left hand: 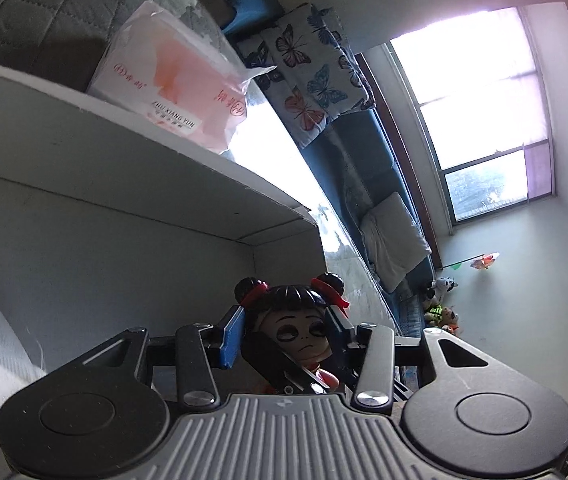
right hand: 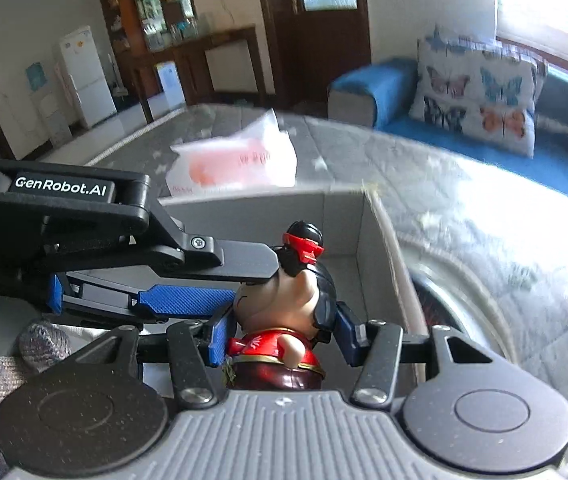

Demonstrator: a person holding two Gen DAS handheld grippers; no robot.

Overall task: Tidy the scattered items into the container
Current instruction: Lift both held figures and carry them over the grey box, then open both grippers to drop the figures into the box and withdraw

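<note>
Doll held over open box.
Left tongs clamp its head, right tongs its body; two-sided grip likely steadies it for lowering inside. Tissue pack lies beyond.

A blue sofa with a butterfly cushion stands under a bright window; white walls, a dark wooden door.

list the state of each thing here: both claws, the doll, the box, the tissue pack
left claw: shut on the doll's head
right claw: shut on the doll's body
doll: held by both claws over the box
box: open on top, what's inside is hidden
tissue pack: lying on the quilt behind the box
</note>
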